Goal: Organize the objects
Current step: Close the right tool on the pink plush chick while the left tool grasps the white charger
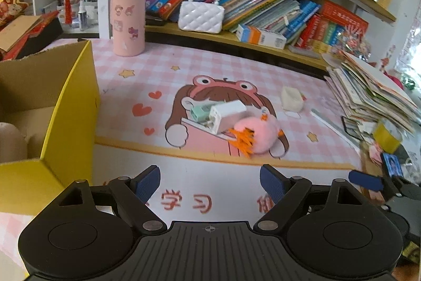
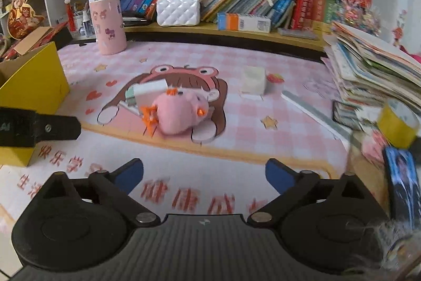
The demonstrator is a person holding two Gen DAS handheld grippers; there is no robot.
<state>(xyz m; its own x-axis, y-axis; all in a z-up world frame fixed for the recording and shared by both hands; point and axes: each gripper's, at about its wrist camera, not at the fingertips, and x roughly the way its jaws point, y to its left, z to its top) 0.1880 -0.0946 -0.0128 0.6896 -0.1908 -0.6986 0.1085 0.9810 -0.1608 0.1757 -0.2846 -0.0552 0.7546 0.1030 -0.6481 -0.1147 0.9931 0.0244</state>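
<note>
A pink plush toy with orange feet lies on the pink checked desk mat, against a white box and a small green box. A cream pouch lies to their right. The same plush, white box and pouch show in the right wrist view. An open yellow cardboard box stands at the left. My left gripper is open and empty, near the mat's front edge. My right gripper is open and empty, short of the plush.
A pink cylinder and a white quilted handbag stand at the back below shelves of books. A leaning stack of booklets, a ruler, a yellow tape roll and a phone crowd the right side.
</note>
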